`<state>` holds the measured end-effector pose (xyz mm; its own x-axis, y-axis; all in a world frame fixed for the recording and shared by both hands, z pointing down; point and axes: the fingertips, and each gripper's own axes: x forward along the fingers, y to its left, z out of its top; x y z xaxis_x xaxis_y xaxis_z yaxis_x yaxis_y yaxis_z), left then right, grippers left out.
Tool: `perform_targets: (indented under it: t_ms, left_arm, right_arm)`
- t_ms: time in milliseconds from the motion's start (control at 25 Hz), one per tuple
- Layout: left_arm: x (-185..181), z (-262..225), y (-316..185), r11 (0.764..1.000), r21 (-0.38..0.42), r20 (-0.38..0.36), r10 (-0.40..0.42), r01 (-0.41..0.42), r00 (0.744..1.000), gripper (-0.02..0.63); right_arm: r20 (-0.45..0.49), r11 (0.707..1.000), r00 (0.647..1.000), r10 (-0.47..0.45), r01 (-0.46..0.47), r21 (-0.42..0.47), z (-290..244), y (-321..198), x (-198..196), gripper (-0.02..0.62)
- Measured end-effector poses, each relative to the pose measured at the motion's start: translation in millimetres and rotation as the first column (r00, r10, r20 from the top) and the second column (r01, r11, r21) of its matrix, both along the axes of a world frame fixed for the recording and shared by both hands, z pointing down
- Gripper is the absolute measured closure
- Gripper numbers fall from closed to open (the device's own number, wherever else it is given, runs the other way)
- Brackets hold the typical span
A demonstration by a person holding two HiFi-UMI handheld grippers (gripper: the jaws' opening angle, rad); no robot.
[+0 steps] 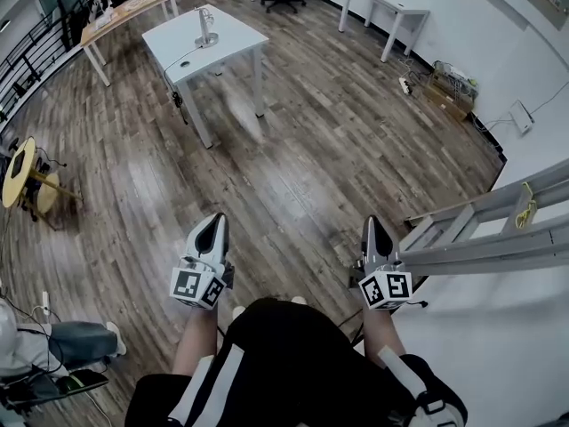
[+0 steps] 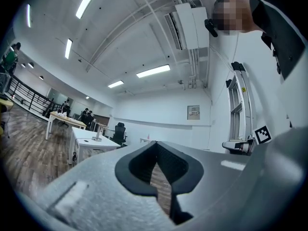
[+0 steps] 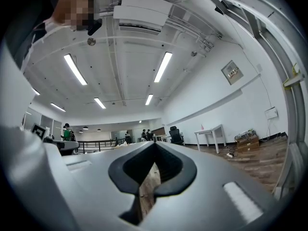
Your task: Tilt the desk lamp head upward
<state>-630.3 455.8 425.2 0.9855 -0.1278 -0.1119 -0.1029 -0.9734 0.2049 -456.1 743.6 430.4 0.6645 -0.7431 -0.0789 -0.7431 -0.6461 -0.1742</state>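
In the upper left of the head view, the desk lamp (image 1: 206, 27) stands on a white desk (image 1: 233, 39), well apart from us. Lower down we hold the left hand-held gripper (image 1: 213, 225) and right hand-held gripper (image 1: 374, 229), both closed, gripping nothing.

Silvery desk lamp (image 1: 206, 28), upright on white table (image 1: 238, 39) (far off)

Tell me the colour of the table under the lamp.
The table is white, clearest in the head view.

Black clothes (image 1: 284, 350), white stripes (image 1: 211, 382)
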Motion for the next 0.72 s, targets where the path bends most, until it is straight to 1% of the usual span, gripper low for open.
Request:
perform_targets:
  t_ms: [160,400,560,720]
  left_arm:
    - [26.9,-1.7,19.4,1.000,0.004,-0.017,0.027,-0.027,0.999,0.606]
    - [57.0,-8.7,55.2,0.997,0.024,-0.008,0.071,-0.071,0.997,0.606]
    - [67.8,-6.0,59.8,0.996,0.019,-0.002,0.083,-0.083,0.997,0.606]
    - [85.8,5.2,55.3,0.997,0.027,0.032,0.073,-0.074,0.997,0.606]
  right_arm:
    - [-0.015,1.000,1.000,0.017,-0.017,-0.005,-1.9,23.2,12.0,0.592]
    - [-0.015,0.999,0.999,0.047,-0.047,-0.002,-3.1,56.2,29.3,0.592]
    - [-0.007,0.998,0.998,0.063,-0.063,-0.004,1.1,64.7,38.4,0.592]
    - [0.010,0.997,0.997,0.079,-0.079,-0.007,9.9,68.6,51.5,0.592]
